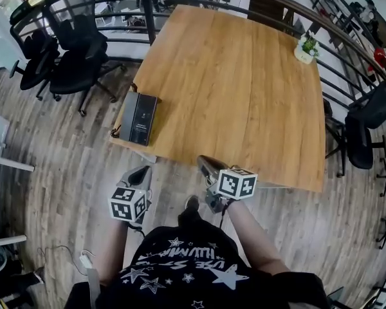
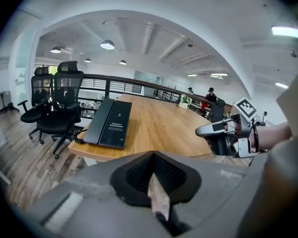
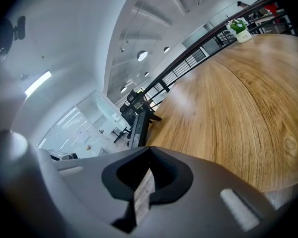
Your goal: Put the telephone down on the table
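Note:
The black telephone (image 1: 139, 118) lies flat on the wooden table (image 1: 244, 89), at its near left corner, with its cord hanging over the edge. It also shows in the left gripper view as a dark slab (image 2: 109, 123), and in the right gripper view edge-on at the table's left side (image 3: 139, 128). Both grippers hang in front of the table's near edge, apart from the telephone. My left gripper (image 1: 140, 172) is shut with nothing in it (image 2: 154, 182). My right gripper (image 1: 206, 165) is shut and empty too (image 3: 146, 177), and it shows from the side in the left gripper view (image 2: 208, 129).
Black office chairs (image 1: 77, 50) stand left of the table beside a curved railing (image 1: 148, 11). A small potted plant (image 1: 305, 47) sits at the table's far right corner. Another chair (image 1: 367, 127) stands to the right. A white plug and cable (image 1: 85, 261) lie on the wooden floor.

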A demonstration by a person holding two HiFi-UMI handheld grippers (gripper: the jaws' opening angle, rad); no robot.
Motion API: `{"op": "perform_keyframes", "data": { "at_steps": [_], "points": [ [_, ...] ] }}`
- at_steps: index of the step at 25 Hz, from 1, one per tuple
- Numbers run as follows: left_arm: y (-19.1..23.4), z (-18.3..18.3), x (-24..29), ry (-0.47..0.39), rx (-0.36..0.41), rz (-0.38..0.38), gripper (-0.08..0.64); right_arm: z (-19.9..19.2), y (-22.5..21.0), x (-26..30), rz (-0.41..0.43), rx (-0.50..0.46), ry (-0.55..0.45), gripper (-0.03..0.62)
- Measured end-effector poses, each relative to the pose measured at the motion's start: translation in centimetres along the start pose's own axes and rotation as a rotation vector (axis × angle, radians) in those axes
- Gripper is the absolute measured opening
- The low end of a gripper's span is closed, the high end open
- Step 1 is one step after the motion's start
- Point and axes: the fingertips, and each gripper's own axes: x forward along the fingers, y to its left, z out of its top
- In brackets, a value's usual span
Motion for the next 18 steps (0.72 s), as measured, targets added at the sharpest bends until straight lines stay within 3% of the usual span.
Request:
{"op": "perform_keyframes", "data": {
  "at_steps": [10, 18],
  "points": [
    [0.5, -3.3, -5.5, -0.030, -0.035, -0.009, 0.002, -3.5, 4.0, -2.1, -0.030, -0.045, -0.005, -0.002],
    [-0.2, -5.7, -9.3, -0.049, -0.045, -0.021, 0.002, -6.5, 6.4, -4.8, -0.043, -0.026, -0.033, -0.002]
  ]
}}
